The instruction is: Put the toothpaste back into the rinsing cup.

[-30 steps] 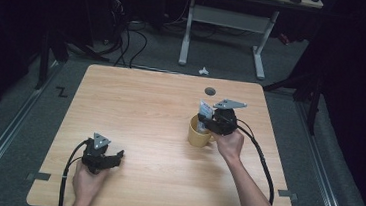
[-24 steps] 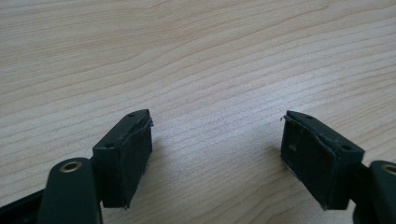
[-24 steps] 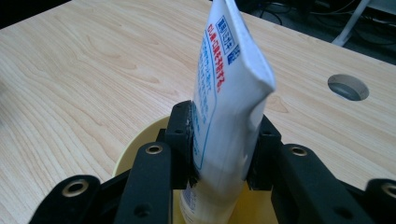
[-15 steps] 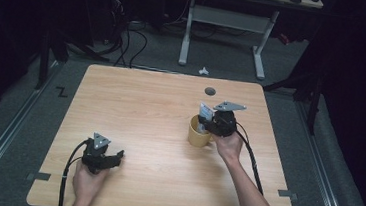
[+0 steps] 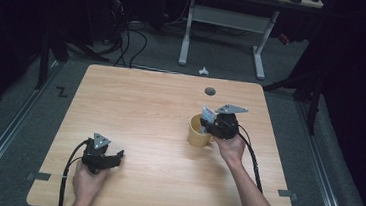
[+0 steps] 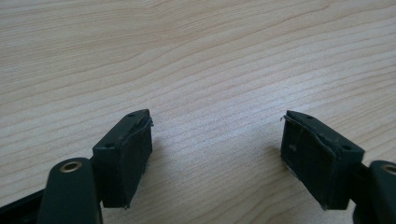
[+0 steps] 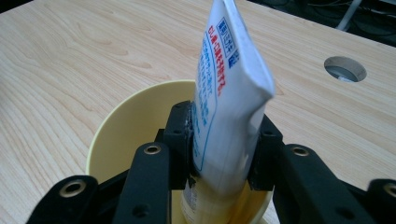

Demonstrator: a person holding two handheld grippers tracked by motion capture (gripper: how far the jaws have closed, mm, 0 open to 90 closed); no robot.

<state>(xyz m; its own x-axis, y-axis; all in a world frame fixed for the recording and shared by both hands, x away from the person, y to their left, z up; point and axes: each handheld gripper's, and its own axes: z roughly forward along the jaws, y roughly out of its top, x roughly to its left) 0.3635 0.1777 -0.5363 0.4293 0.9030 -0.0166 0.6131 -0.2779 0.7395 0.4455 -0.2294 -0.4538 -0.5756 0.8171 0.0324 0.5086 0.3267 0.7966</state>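
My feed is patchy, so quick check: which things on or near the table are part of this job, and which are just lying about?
In the job:
- white tube, pinched by the right gripper, whose jaws have just been opening
- yellow cup under the tube

Lying about:
- left gripper, open on bare table
- cable hole
- small white object on the floor

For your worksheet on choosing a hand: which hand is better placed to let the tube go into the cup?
Right. Its tongs grip the white tube, which stands in the yellow cup. The left tongs rest open on bare table, far from the cup.
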